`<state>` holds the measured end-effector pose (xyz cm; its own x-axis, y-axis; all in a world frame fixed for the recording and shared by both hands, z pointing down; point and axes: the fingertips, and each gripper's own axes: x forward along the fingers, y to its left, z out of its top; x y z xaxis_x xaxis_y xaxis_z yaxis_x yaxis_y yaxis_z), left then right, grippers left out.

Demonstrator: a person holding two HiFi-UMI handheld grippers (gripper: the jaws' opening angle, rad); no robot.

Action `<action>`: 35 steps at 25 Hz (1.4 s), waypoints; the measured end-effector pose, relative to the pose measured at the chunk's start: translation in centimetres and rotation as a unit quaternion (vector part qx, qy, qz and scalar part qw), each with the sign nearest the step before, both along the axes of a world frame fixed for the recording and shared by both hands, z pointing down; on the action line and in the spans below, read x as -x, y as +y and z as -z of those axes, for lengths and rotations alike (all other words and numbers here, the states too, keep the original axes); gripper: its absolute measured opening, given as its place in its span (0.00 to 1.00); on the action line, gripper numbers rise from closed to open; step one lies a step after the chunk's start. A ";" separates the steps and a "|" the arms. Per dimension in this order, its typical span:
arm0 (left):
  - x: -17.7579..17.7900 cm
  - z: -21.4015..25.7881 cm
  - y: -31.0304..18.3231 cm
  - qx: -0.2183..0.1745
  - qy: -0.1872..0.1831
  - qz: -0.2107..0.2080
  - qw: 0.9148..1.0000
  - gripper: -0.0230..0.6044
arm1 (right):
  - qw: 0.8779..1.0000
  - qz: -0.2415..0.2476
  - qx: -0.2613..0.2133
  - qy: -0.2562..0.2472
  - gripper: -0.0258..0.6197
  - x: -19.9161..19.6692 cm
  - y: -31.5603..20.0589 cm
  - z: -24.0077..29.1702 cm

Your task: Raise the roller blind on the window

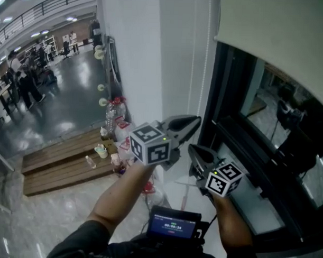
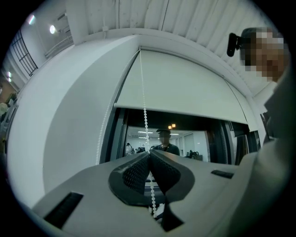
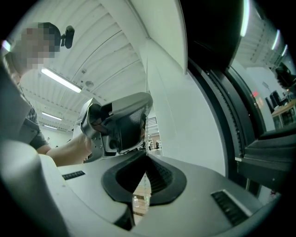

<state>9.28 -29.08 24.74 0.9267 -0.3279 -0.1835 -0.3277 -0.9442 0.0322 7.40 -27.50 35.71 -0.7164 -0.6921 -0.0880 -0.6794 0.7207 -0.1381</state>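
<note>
1. Nearest us, the right gripper [image 3: 146,155] has its jaws pressed together low on the chain [image 2: 144,115], apparently pinching it. We judge this keeps the blind from slipping.
2. Just above, the left gripper [image 2: 149,153] is clamped tight on the same strand, with beads running between its jaws. It is a higher hold, ready for a downward pull.
3. Beyond, the chain rises beside the wall [image 1: 137,56].
4. The blind [image 2: 185,88] covers only the top of the window [image 1: 268,108], with bare glass below, so we reckon it partly raised.
</note>
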 end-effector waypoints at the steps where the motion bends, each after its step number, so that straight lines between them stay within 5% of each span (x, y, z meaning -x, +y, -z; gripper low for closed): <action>1: 0.0 -0.7 0.0 0.005 -0.004 0.001 1.000 0.04 | 1.000 0.002 0.006 0.000 0.04 0.1 0.0 -0.7; 12: -0.8 -11.2 0.3 0.072 -0.053 -0.011 0.996 0.04 | 0.994 -0.015 0.105 0.016 0.04 -1.0 0.2 -10.5; 20: -0.6 -13.3 1.1 0.079 -0.054 -0.018 0.995 0.04 | 0.992 -0.019 0.121 0.038 0.05 -0.8 1.1 -12.4; 25: -0.3 -13.1 1.7 0.088 -0.048 -0.031 0.995 0.04 | 0.990 -0.040 0.070 0.115 0.14 -2.8 2.5 -9.2; 35: -1.0 -12.9 3.0 0.080 -0.051 -0.050 0.994 0.04 | 0.994 -0.028 -0.101 0.033 0.10 -4.6 2.2 6.8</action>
